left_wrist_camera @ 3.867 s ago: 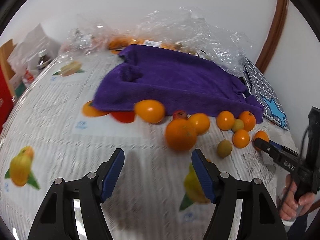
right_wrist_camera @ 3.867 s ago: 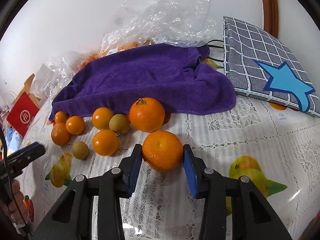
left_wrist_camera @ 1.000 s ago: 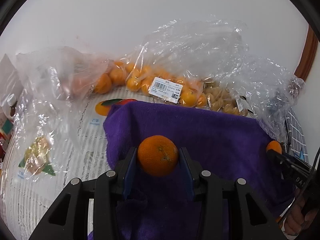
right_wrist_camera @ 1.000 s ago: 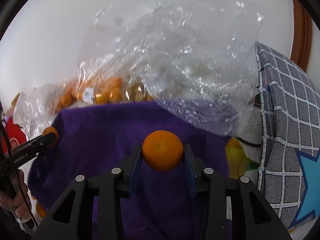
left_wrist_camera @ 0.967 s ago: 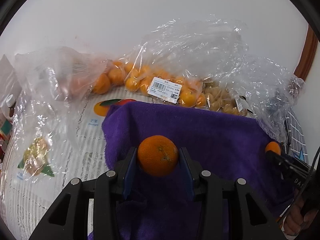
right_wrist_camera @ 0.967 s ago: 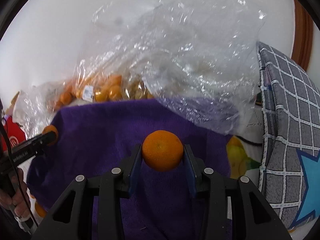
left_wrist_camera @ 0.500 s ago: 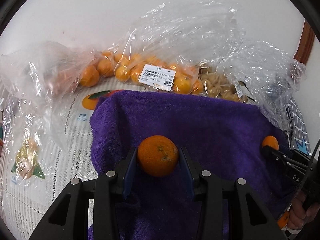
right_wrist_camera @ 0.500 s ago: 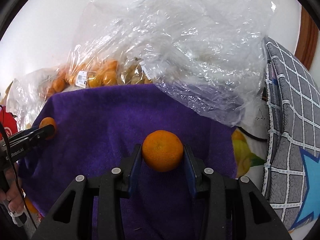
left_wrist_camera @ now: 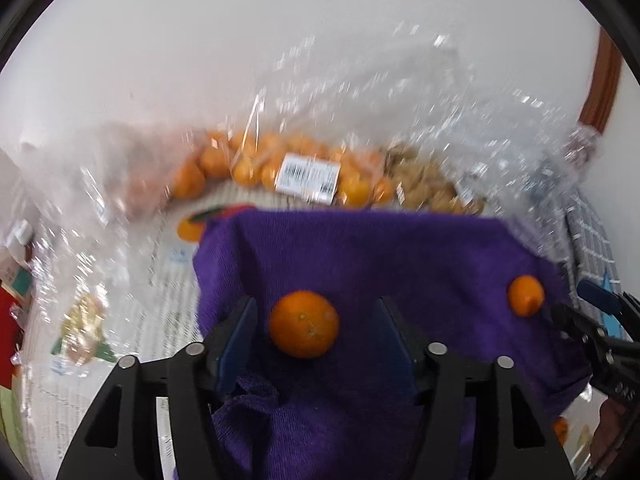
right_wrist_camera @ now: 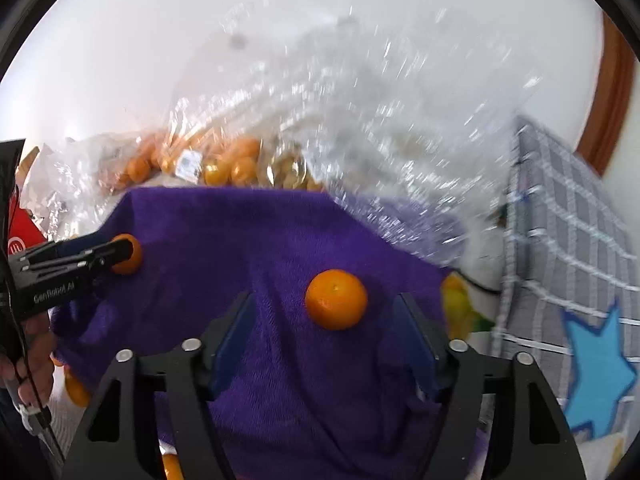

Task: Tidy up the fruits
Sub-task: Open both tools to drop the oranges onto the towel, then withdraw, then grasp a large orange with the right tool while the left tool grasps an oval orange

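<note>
Looking along the left gripper point(left_wrist_camera: 316, 336), its jaws have just been opening and stand clear of the orange point(left_wrist_camera: 304, 323) lying between them on the purple towel point(left_wrist_camera: 360, 252), with clear bags of fruit point(left_wrist_camera: 280, 164) behind. From the right wrist, the right gripper point(right_wrist_camera: 326, 330) has likewise just been opening, a second orange point(right_wrist_camera: 336, 299) lying free between its pads on the towel, a checked cushion point(right_wrist_camera: 568, 240) at right.

The left gripper point(right_wrist_camera: 120, 254) bears white lettering, roughly "GenRobot AI". The label point(left_wrist_camera: 309, 177) on the far fruit bag point(left_wrist_camera: 280, 160) shows an unreadable barcode.
</note>
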A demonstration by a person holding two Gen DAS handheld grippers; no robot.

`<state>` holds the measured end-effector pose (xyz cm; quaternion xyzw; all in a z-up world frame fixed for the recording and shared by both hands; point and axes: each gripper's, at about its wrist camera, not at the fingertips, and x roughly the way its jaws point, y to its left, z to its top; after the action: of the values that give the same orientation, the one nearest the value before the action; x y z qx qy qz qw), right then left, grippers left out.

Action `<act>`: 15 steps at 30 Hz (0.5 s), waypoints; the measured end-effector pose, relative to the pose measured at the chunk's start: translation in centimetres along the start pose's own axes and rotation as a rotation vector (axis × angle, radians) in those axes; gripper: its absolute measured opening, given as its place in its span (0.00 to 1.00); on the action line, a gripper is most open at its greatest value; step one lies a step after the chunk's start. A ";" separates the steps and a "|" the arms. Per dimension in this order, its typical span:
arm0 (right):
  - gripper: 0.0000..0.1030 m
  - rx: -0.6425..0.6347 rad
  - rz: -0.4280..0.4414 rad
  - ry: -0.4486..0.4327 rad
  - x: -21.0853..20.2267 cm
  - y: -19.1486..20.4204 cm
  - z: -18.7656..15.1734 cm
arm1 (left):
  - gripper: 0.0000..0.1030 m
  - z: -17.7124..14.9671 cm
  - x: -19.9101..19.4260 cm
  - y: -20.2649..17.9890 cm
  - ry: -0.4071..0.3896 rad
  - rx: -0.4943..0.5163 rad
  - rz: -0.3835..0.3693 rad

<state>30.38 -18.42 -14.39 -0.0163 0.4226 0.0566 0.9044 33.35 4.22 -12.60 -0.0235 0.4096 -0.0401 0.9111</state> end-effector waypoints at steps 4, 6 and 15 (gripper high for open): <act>0.72 0.016 -0.006 -0.051 -4.5 -0.3 -0.8 | 0.59 -0.2 -3.4 -0.2 -0.058 0.002 0.010; 0.72 0.024 0.001 -0.070 -6.1 -0.6 -1.4 | 0.59 -0.9 -5.4 -0.1 -0.090 -0.009 -0.003; 0.70 0.082 0.007 -0.098 -11.5 -1.5 -5.4 | 0.59 -5.9 -11.8 -0.2 -0.144 -0.019 0.010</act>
<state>19.10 -21.34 -9.10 0.0251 0.3798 0.0428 0.9237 21.09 5.02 -7.71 -0.0330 0.3434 -0.0300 0.9381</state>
